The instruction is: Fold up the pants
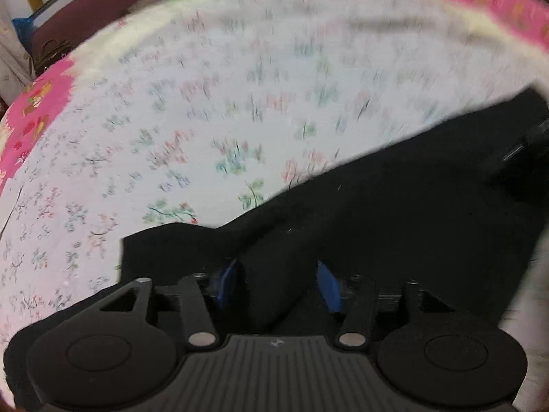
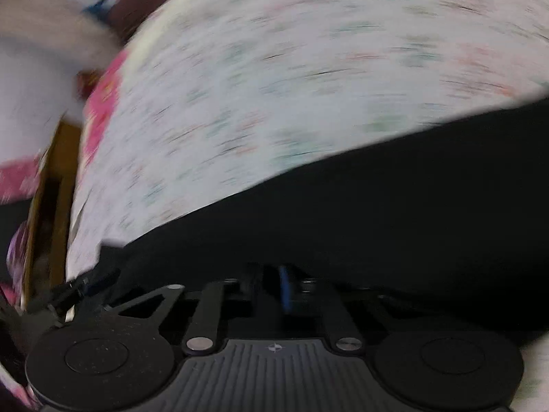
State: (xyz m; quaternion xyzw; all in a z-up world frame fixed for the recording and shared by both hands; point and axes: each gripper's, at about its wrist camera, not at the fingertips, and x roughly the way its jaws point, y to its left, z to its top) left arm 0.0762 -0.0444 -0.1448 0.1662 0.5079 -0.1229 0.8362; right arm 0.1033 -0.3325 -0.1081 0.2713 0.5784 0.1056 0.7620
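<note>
The black pants (image 1: 394,206) lie on a floral bedsheet (image 1: 240,103) and fill the lower right of the left wrist view. My left gripper (image 1: 278,278) points down at them with its blue pads (image 1: 226,281) apart. A raised fold of the black cloth stands between the pads, and I see no firm pinch. In the right wrist view the pants (image 2: 377,213) spread across the lower half. My right gripper (image 2: 284,285) is shut, its blue pads pressed together into a thin strip. Black cloth lies over its tips and seems caught in them.
The sheet has a pink border (image 1: 37,110) along the bed's left edge, with dark furniture (image 1: 103,3) beyond it. A dark tool part (image 1: 528,144) pokes in at the right over the pants. Both views are smeared by motion.
</note>
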